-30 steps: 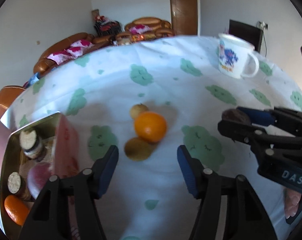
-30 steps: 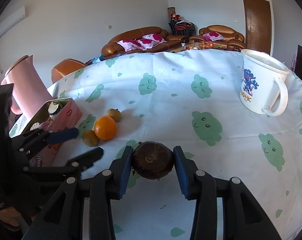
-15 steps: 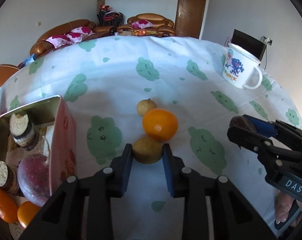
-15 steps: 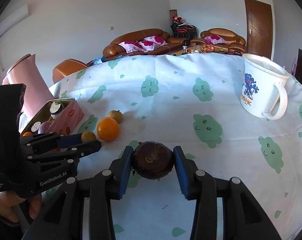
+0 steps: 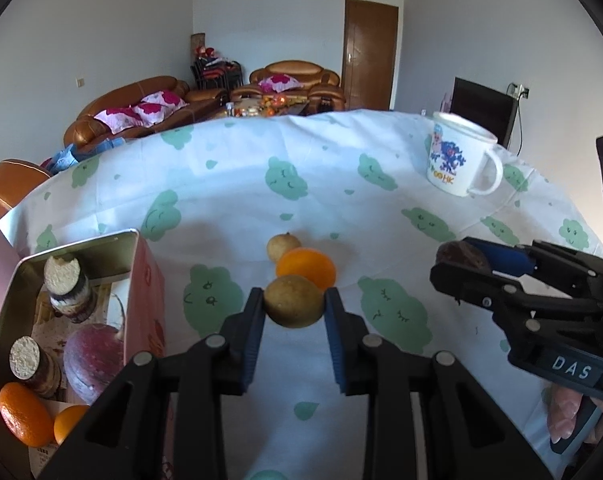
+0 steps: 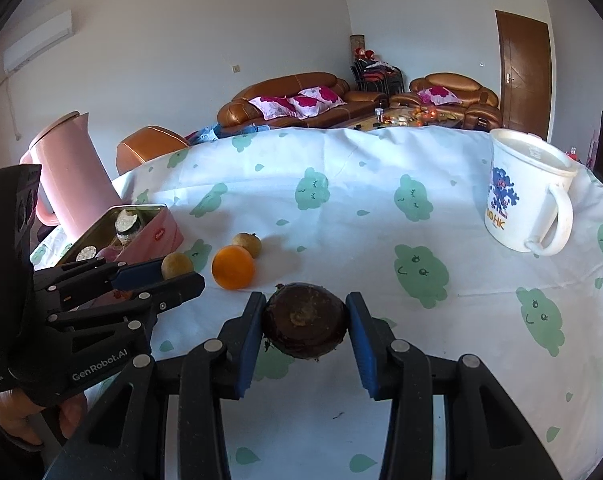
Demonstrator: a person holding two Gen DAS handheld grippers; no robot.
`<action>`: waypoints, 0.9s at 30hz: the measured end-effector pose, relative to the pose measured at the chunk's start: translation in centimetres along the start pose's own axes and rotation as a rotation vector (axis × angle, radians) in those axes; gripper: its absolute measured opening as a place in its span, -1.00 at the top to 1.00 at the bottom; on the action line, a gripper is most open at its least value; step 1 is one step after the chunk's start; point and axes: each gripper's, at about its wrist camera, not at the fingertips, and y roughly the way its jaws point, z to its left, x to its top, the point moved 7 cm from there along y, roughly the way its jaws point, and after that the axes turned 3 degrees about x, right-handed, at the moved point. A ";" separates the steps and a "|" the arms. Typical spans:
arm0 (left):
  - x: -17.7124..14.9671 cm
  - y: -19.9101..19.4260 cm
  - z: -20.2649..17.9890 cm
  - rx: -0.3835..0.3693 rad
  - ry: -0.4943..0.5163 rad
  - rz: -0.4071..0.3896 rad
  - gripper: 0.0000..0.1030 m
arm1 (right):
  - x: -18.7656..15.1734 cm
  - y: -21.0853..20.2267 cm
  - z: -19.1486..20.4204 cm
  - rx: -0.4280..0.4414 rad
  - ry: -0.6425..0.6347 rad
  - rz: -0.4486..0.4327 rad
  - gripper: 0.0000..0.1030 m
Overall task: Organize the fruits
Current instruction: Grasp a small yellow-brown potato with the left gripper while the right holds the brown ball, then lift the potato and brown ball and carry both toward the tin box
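My left gripper (image 5: 294, 308) is shut on a yellow-brown fruit (image 5: 294, 301), seen also in the right wrist view (image 6: 176, 265), lifted just above the cloth. Behind it lie an orange (image 5: 306, 267) and a smaller yellow-brown fruit (image 5: 283, 245). My right gripper (image 6: 305, 320) is shut on a dark brown round fruit (image 6: 305, 320) and holds it over the table; it shows at the right of the left wrist view (image 5: 461, 256). A pink tin (image 5: 145, 280) at the left holds oranges, a red-purple fruit and cork-topped jars.
A white mug (image 6: 525, 196) with a blue cartoon stands at the far right. A pink jug (image 6: 71, 172) stands behind the tin. The table has a white cloth with green cloud prints (image 6: 381, 240). Sofas and a door lie beyond.
My left gripper moved forward, closed on the nearest yellow-brown fruit and raised it slightly. My right gripper kept hold of the dark fruit and barely moved.
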 end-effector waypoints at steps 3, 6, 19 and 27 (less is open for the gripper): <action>0.1 -0.5 0.0 -0.001 0.001 -0.026 0.40 | 0.1 -0.2 0.2 0.011 -0.005 -0.014 0.16; 0.3 -1.1 -0.2 0.003 0.010 -0.053 0.40 | 0.2 -0.5 0.4 0.018 -0.015 -0.030 0.16; 0.4 -2.4 -0.7 -0.006 0.017 -0.111 0.40 | 0.5 -1.7 1.1 0.033 -0.050 -0.093 0.16; 0.4 -3.1 -0.9 -0.011 0.024 -0.139 0.40 | 0.7 -2.5 1.8 0.037 -0.083 -0.139 0.16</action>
